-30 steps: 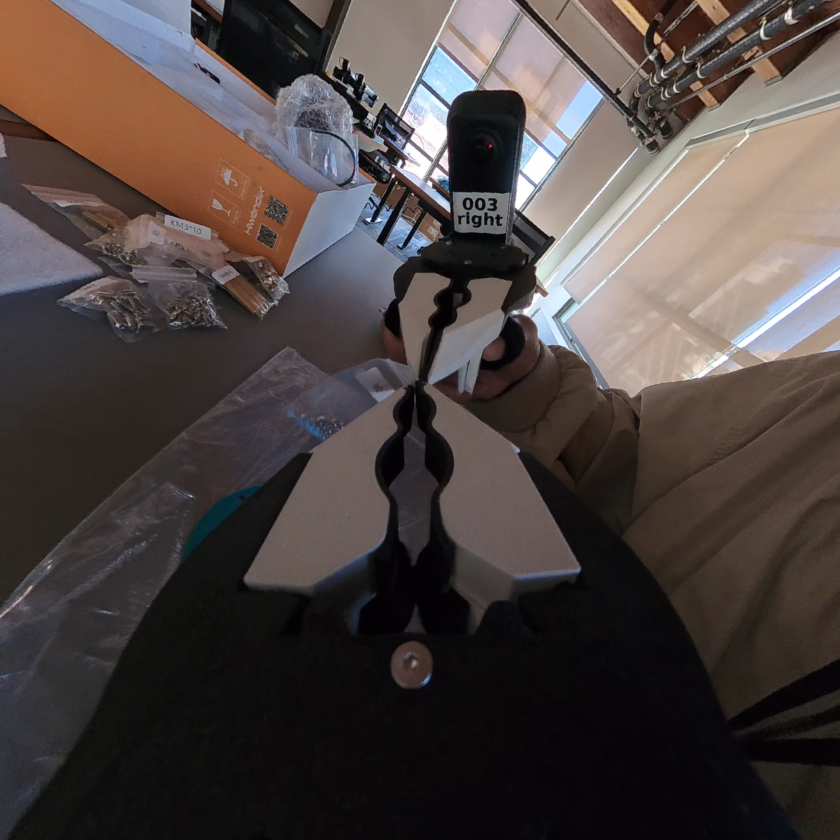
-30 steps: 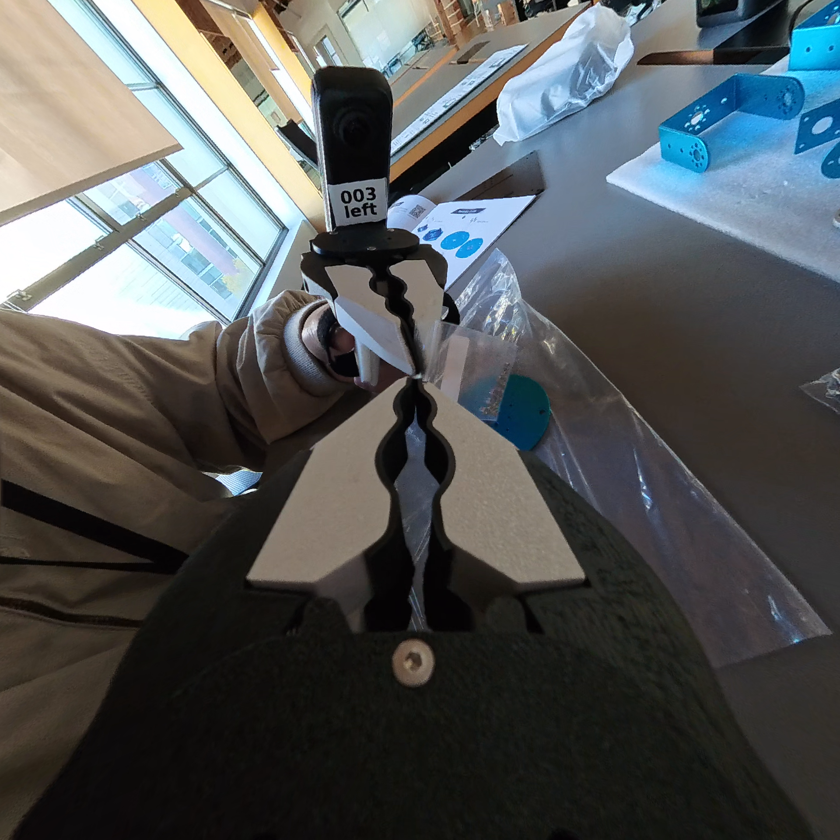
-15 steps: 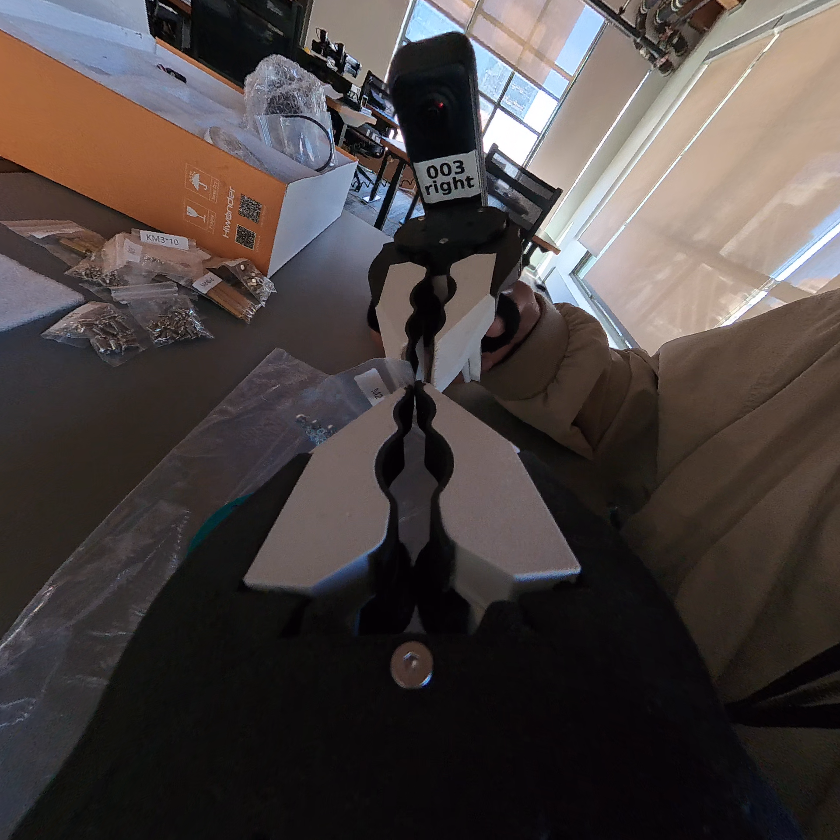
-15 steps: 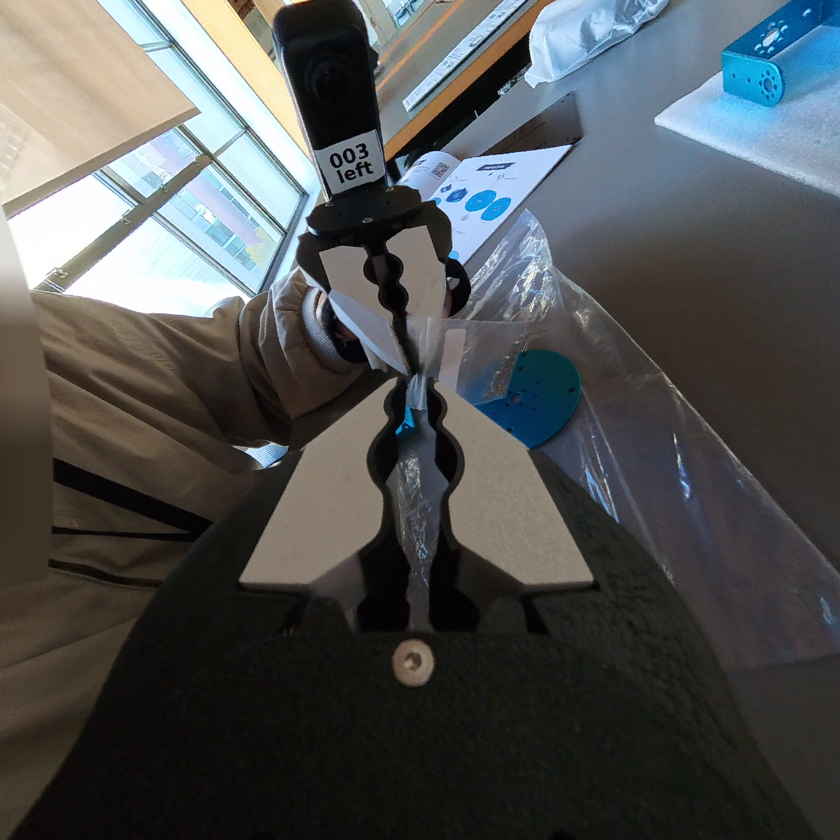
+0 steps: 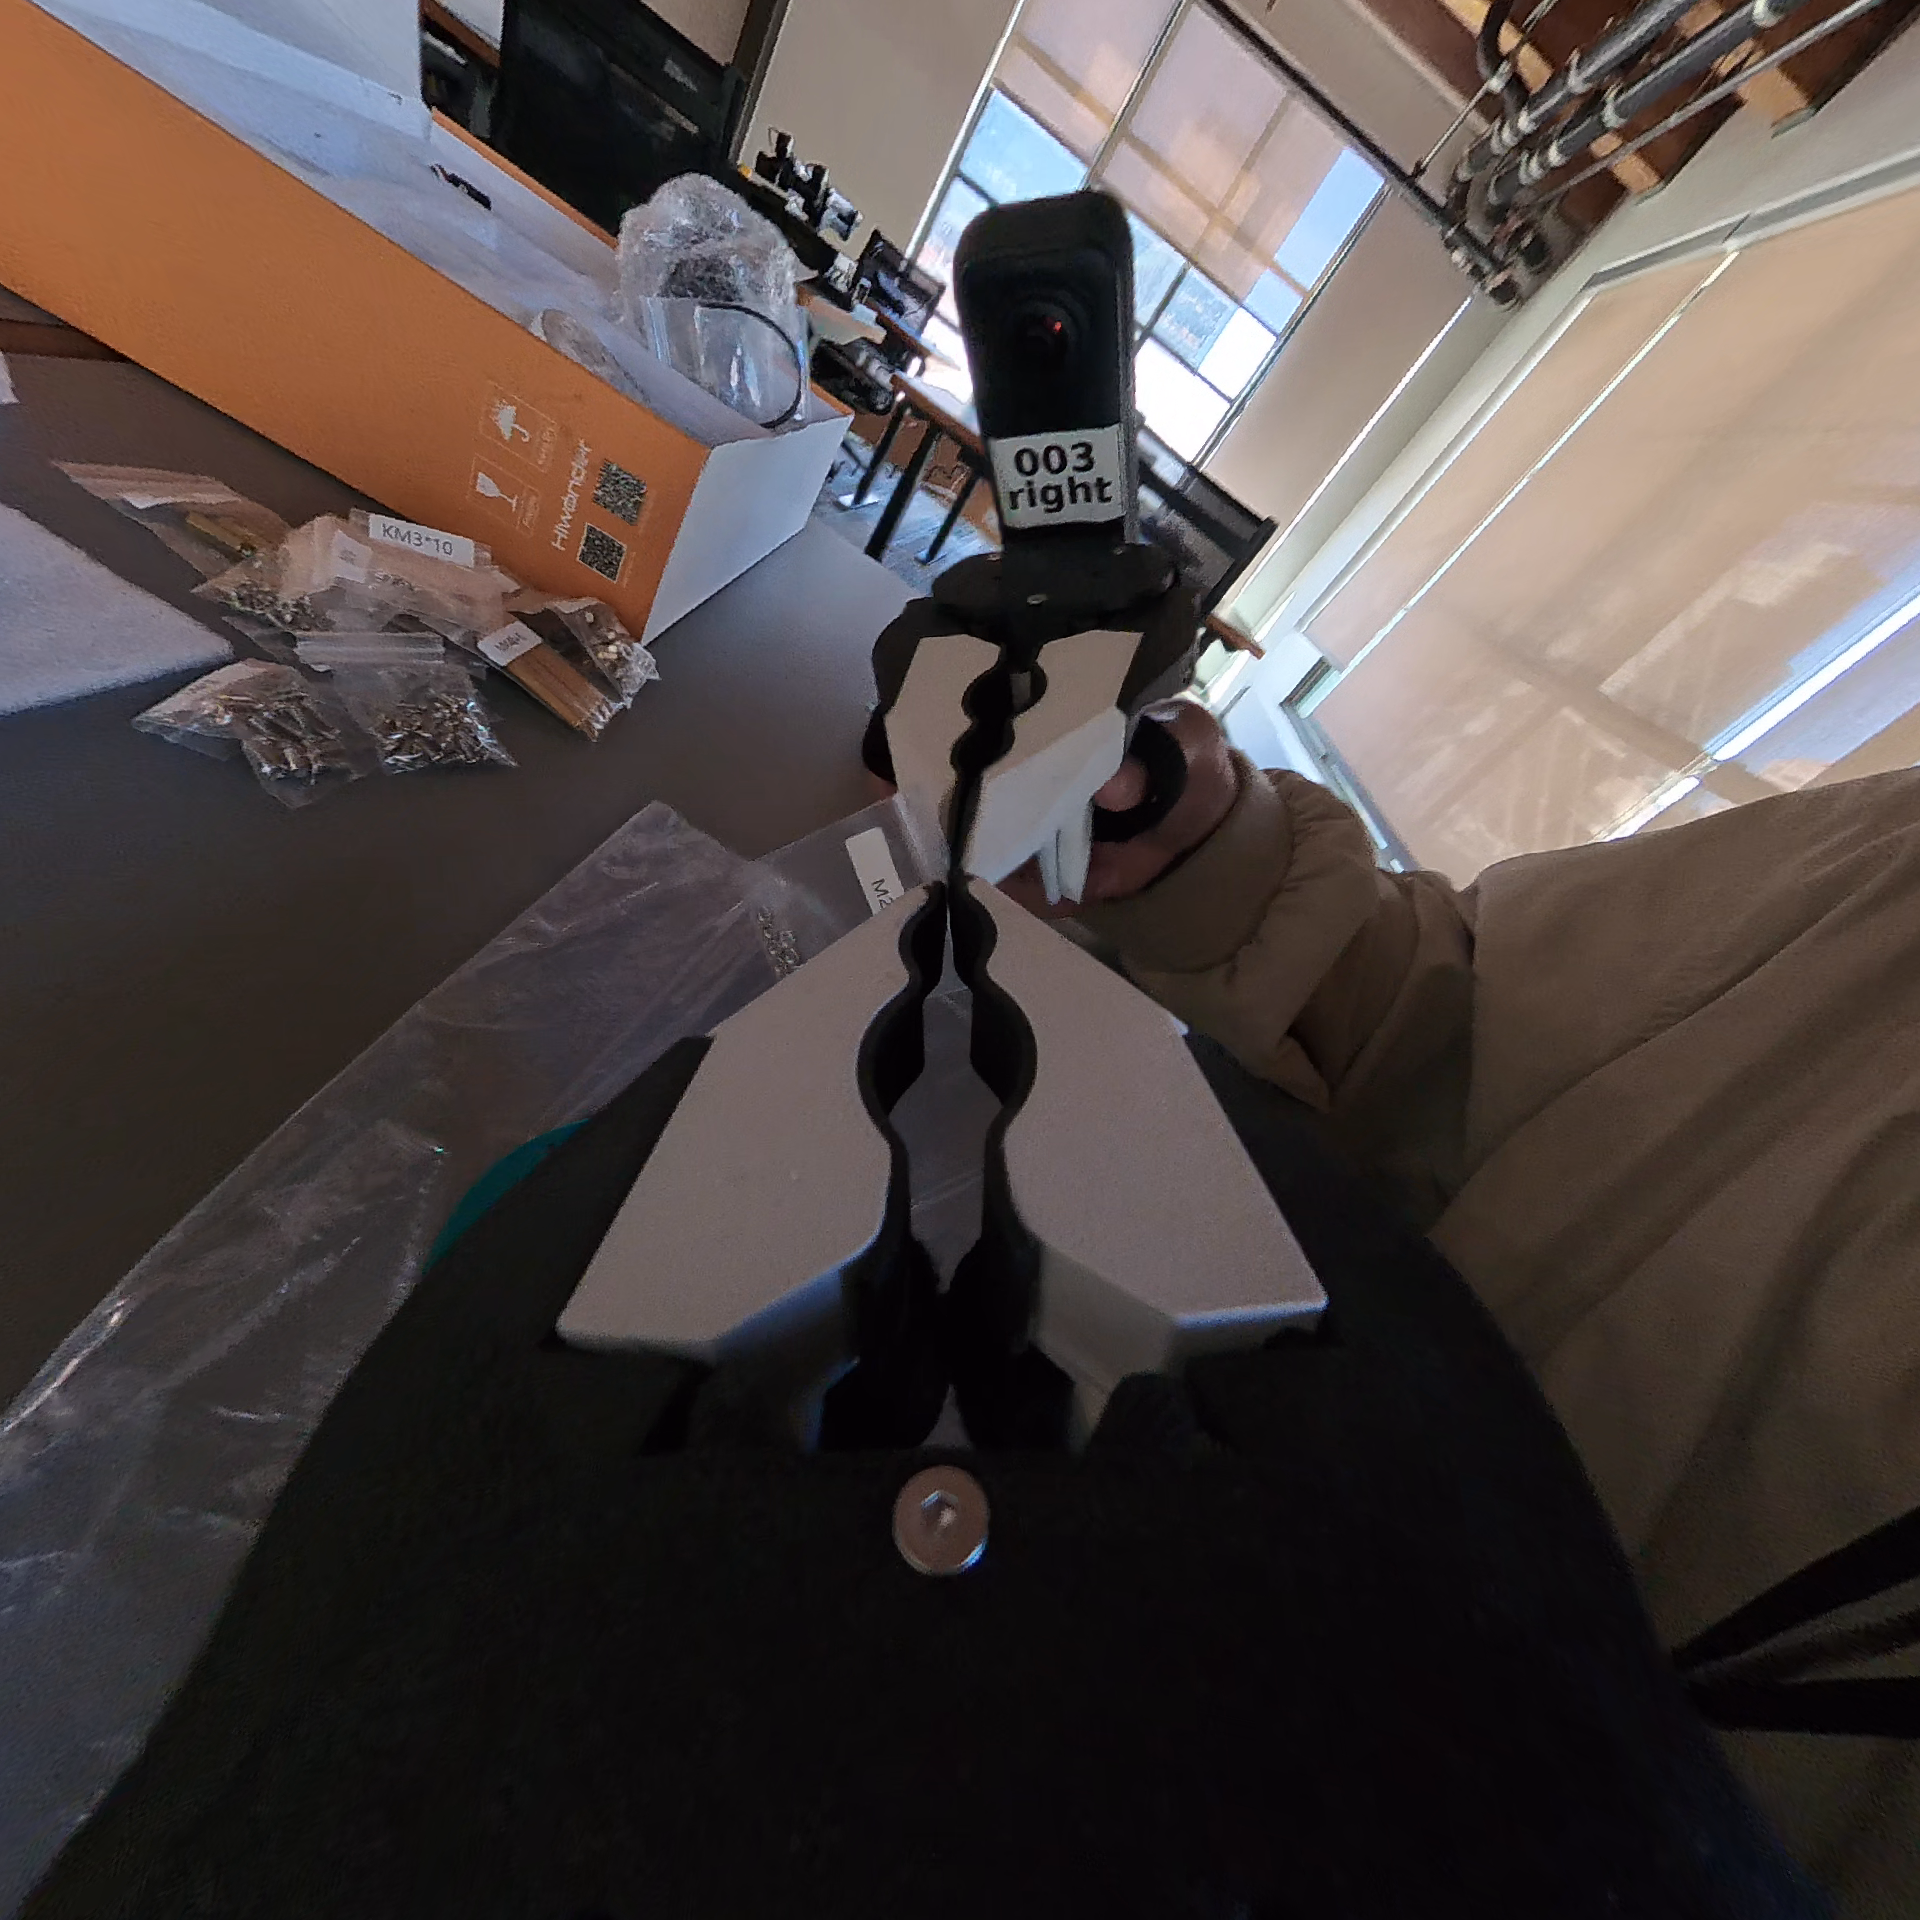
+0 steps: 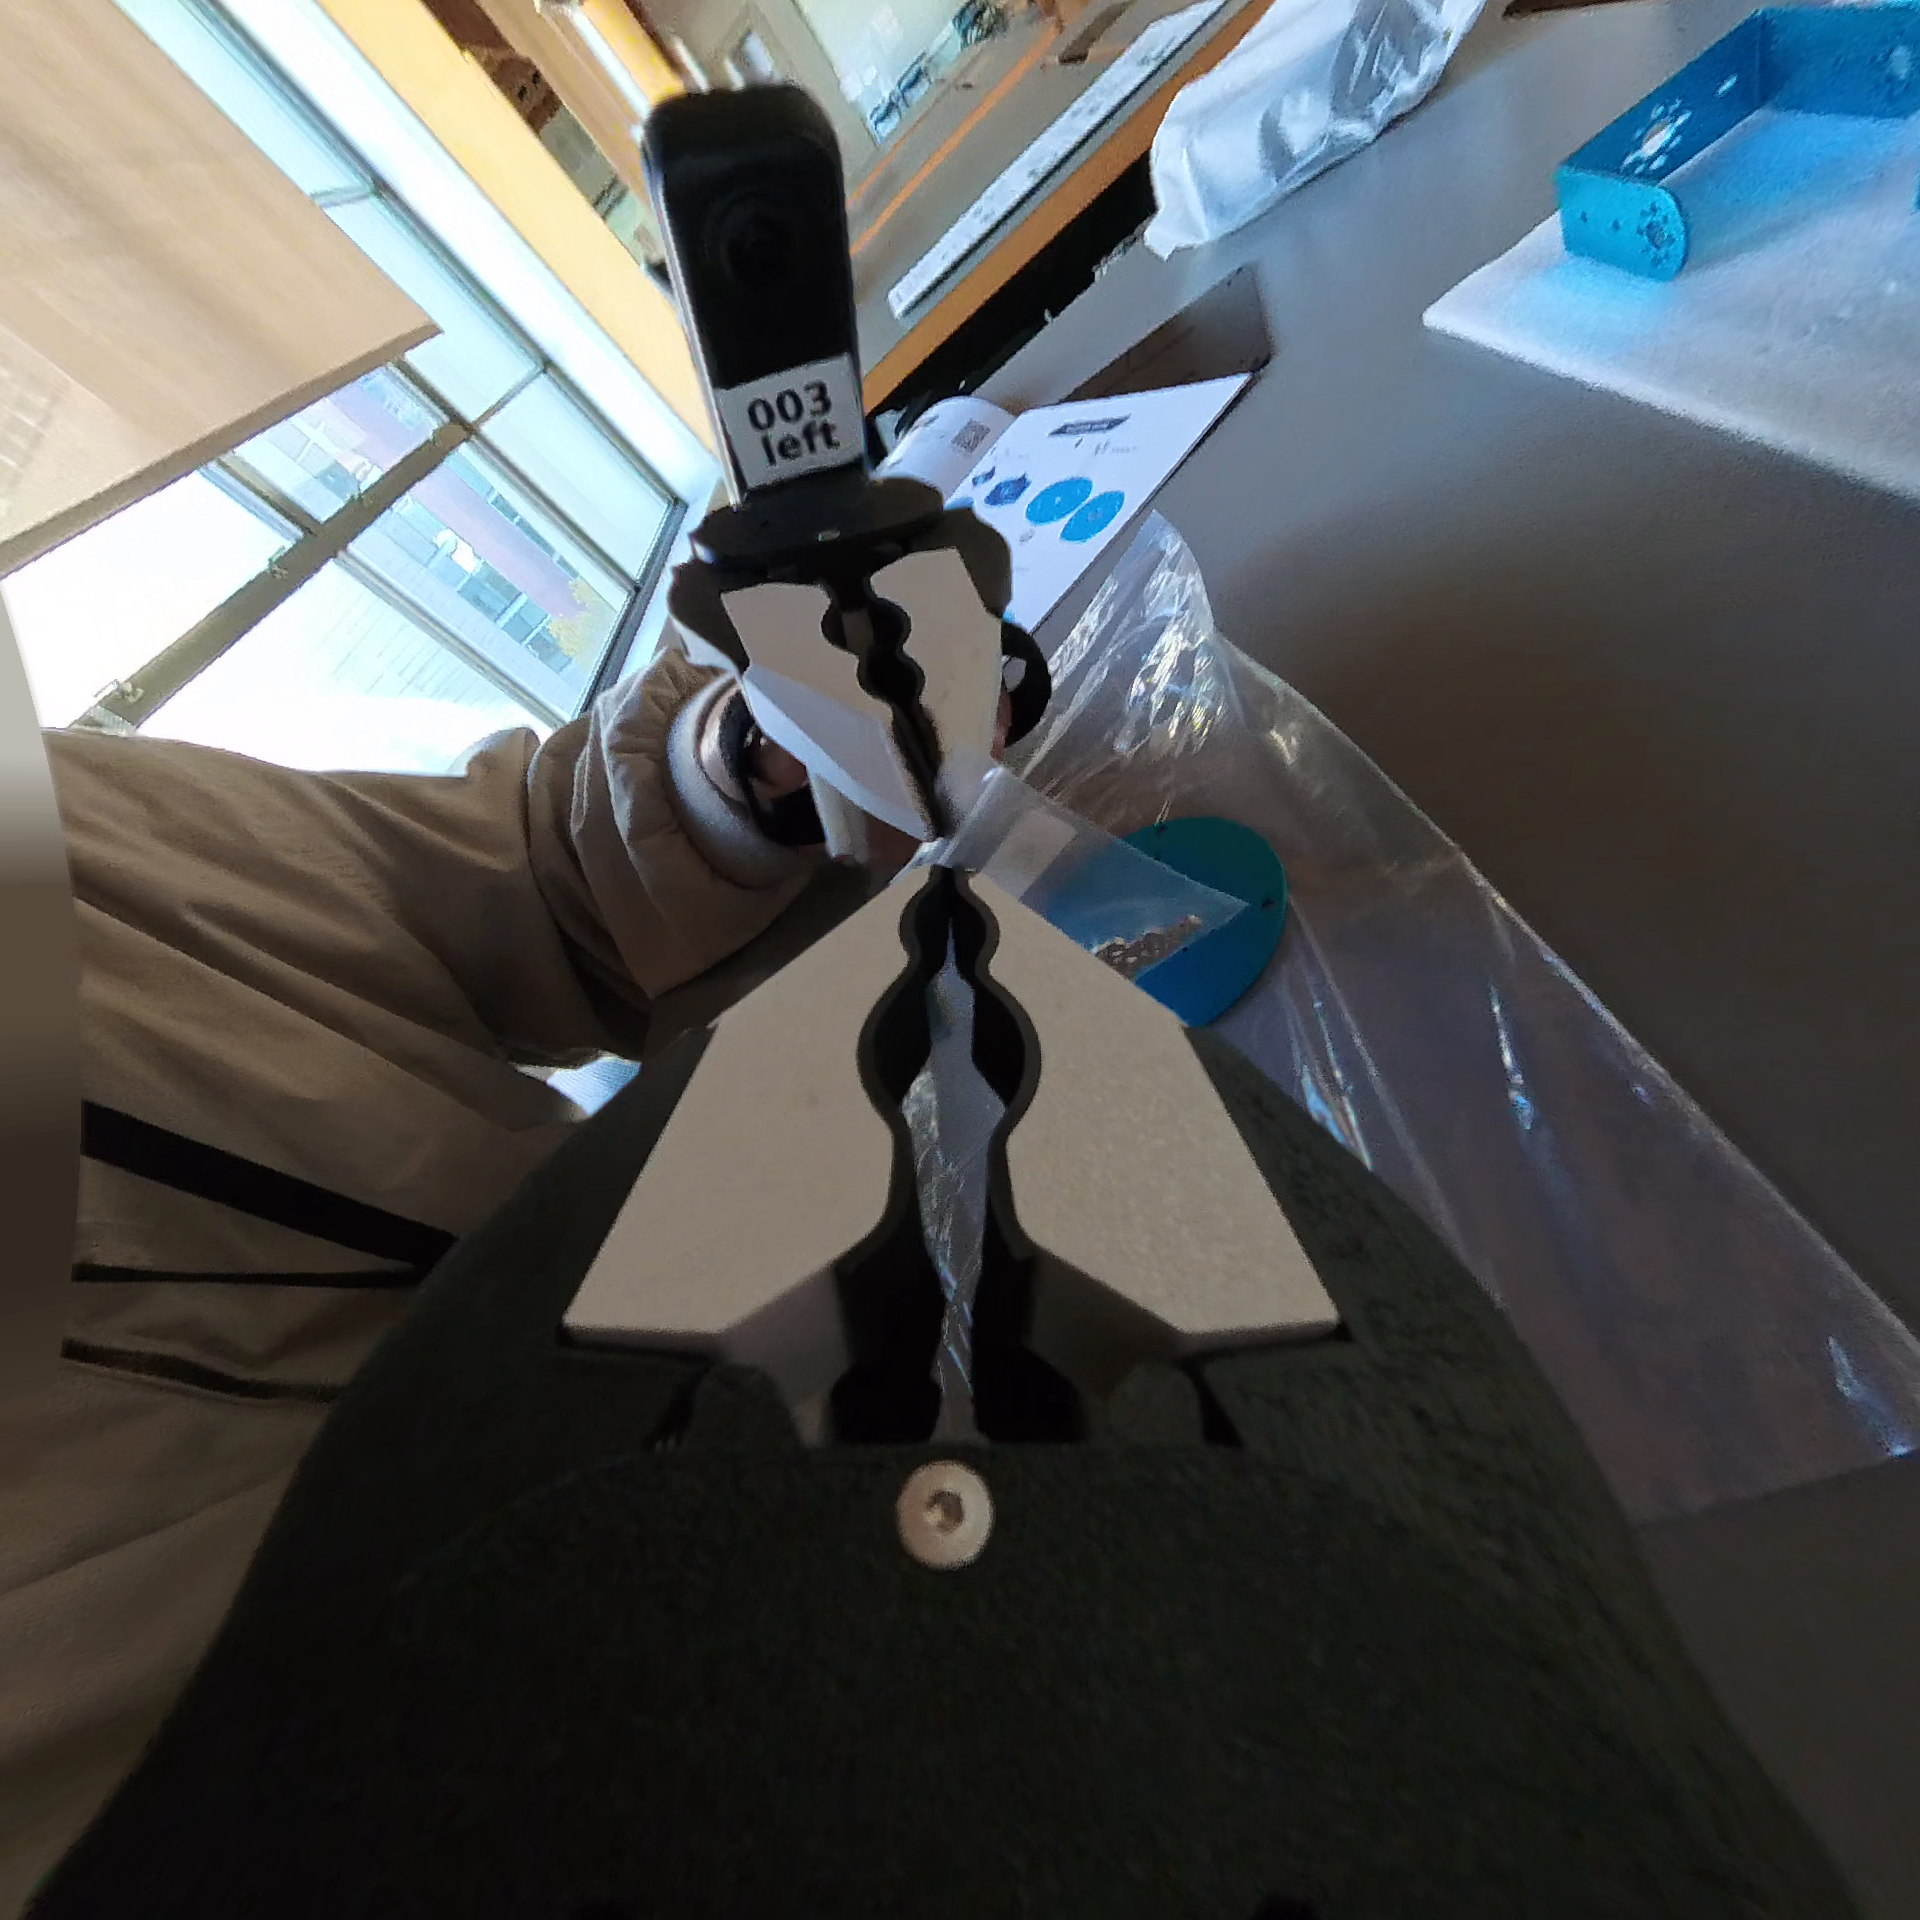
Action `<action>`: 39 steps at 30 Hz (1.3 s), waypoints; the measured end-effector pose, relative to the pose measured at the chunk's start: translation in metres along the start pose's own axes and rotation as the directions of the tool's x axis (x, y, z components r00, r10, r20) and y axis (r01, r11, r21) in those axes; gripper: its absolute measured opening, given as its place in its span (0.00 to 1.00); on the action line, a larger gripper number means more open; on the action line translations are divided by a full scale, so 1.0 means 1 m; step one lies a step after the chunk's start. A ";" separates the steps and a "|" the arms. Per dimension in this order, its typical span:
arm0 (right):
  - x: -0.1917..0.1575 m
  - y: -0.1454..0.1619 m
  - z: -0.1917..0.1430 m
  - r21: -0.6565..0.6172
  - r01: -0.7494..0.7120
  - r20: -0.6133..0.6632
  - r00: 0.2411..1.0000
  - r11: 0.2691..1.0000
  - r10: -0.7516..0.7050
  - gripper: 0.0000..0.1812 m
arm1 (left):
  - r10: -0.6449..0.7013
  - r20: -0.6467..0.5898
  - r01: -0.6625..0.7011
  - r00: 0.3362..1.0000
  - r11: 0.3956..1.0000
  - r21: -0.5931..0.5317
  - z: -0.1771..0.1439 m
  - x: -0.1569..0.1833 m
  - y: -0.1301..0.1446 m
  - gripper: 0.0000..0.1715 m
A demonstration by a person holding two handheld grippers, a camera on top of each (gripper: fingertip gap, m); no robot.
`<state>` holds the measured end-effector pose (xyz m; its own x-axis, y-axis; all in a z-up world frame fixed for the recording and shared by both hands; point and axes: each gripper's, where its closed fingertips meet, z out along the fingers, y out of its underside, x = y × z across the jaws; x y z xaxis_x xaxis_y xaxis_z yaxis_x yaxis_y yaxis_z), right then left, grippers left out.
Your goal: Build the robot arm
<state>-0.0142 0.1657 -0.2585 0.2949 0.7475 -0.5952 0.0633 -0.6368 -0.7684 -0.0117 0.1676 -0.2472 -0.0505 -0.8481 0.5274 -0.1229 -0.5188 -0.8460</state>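
Note:
My left gripper (image 5: 951, 888) and my right gripper (image 6: 940, 873) meet tip to tip above a dark table. Both are shut on the top edge of a small clear zip bag (image 6: 1091, 894) with a white label and small screws inside. The bag also shows in the left wrist view (image 5: 831, 883), hanging to the left of the tips. The right gripper (image 5: 964, 847) faces me in the left wrist view, and the left gripper (image 6: 928, 821) faces me in the right wrist view. Below lies a blue round disc (image 6: 1216, 935) inside a large clear plastic bag (image 6: 1455, 1091).
An orange and white box (image 5: 312, 312) stands at the back left, with several small bags of screws (image 5: 364, 686) before it. A white foam sheet (image 6: 1714, 312) carries a blue bracket (image 6: 1631, 218). A printed booklet (image 6: 1101, 478) and a white plastic bag (image 6: 1299, 104) lie farther off. The tips of both grippers are at nearly the same place.
Both grippers stay shut on the small bag, tip to tip. The pair has tilted and shifted a little, and the bag now sticks out flatter toward the blue disc.

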 end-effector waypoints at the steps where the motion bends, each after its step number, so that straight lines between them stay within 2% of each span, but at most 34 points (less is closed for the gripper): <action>1: 0.002 -0.002 -0.001 0.014 -0.005 -0.009 1.000 1.000 0.005 0.00 | -0.015 -0.017 0.015 1.000 1.000 0.010 -0.001 0.001 -0.001 0.00; 2: 0.004 -0.004 -0.002 0.025 -0.010 -0.018 1.000 1.000 0.011 0.00 | -0.032 -0.041 0.033 0.999 0.999 0.018 -0.001 0.004 -0.003 0.00; 4: 0.004 -0.012 -0.003 0.077 0.018 -0.016 1.000 0.997 -0.017 0.14 | -0.075 -0.117 0.078 0.990 0.997 0.023 -0.002 0.012 -0.004 0.00; 5: -0.003 -0.015 -0.003 0.099 0.074 0.013 0.997 0.992 -0.076 0.16 | -0.102 -0.163 0.107 0.981 0.994 0.021 -0.003 0.017 -0.004 0.00; 8: -0.015 -0.004 -0.001 0.035 0.227 0.042 0.973 0.973 -0.229 0.14 | -0.179 -0.316 0.181 0.932 0.983 -0.021 -0.007 0.036 -0.004 0.00; 10: -0.023 0.001 -0.001 0.019 0.273 0.084 0.958 0.962 -0.274 0.05 | -0.198 -0.358 0.195 0.912 0.980 -0.045 -0.007 0.043 -0.002 0.00; 12: -0.027 0.001 -0.003 0.026 0.281 0.103 0.954 0.959 -0.282 0.00 | -0.195 -0.354 0.181 0.915 0.981 -0.073 -0.006 0.044 0.003 0.00; 19: -0.021 -0.001 -0.010 -0.004 0.268 0.062 0.962 0.963 -0.268 0.00 | -0.178 -0.256 0.175 0.950 0.984 -0.034 -0.009 0.023 -0.003 0.00; 39: -0.019 0.000 -0.012 -0.020 0.204 0.075 0.977 0.979 -0.202 0.00 | -0.077 -0.210 0.072 0.975 0.997 -0.028 -0.008 0.024 -0.002 0.00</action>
<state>-0.0081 0.1492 -0.2443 0.2034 0.8728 -0.4437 0.1407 -0.4746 -0.8689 -0.0211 0.1493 -0.2318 -0.2476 -0.7645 0.5953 -0.1541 -0.5755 -0.8032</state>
